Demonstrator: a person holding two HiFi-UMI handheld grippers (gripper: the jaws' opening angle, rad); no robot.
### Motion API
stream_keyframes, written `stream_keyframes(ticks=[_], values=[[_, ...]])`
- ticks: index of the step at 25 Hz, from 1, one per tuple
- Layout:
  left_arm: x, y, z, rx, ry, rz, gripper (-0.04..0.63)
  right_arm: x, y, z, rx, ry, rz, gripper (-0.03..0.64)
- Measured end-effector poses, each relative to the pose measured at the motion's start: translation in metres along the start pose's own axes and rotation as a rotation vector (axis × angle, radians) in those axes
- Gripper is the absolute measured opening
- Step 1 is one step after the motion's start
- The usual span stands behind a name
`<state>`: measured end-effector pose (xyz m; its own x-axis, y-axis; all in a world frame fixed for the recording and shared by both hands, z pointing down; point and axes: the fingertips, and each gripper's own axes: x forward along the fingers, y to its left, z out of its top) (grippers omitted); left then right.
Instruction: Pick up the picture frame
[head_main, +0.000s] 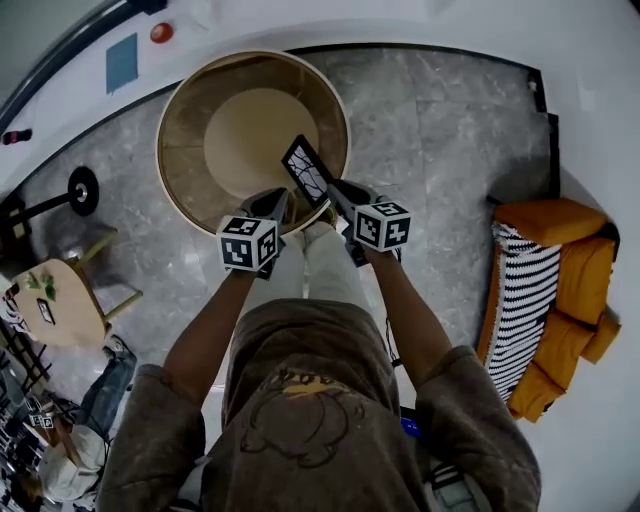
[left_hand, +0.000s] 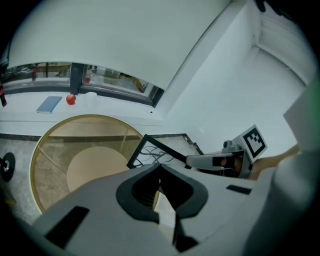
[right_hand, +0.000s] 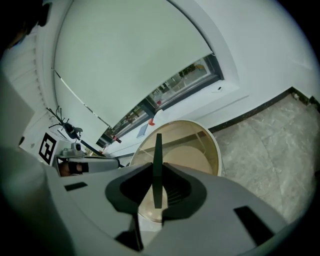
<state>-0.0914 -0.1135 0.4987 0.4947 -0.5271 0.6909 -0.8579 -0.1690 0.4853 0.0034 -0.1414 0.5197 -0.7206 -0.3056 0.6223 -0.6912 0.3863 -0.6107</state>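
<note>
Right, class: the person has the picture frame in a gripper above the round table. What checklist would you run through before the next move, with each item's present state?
1. Right gripper closed on the picture frame: ok. The frame sits edge-on between its pads.
2. Frame off the round table: ok. The left gripper view shows it tilted in the air above the tabletop.
3. Left gripper free to help: ok. Its jaws are together with nothing between them.
4. Grip secure against slipping: cannot tell. Only one edge of the frame is held.
5. Frame front undamaged: cannot tell. Its dark lines could be a print or cracks.
</note>
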Motion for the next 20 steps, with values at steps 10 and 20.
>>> stream_keyframes(ticks=[10, 20], values=[[-0.098, -0.032, 0.049, 0.069, -0.111, 0.000, 0.017, -0.073, 0.090, 0.058, -0.112, -0.086, 0.098, 0.081], [-0.172, -0.071, 0.091, 0.129, -0.249, -0.018, 0.017, -0.137, 0.151, 0.095, -0.170, -0.190, 0.174, 0.081]])
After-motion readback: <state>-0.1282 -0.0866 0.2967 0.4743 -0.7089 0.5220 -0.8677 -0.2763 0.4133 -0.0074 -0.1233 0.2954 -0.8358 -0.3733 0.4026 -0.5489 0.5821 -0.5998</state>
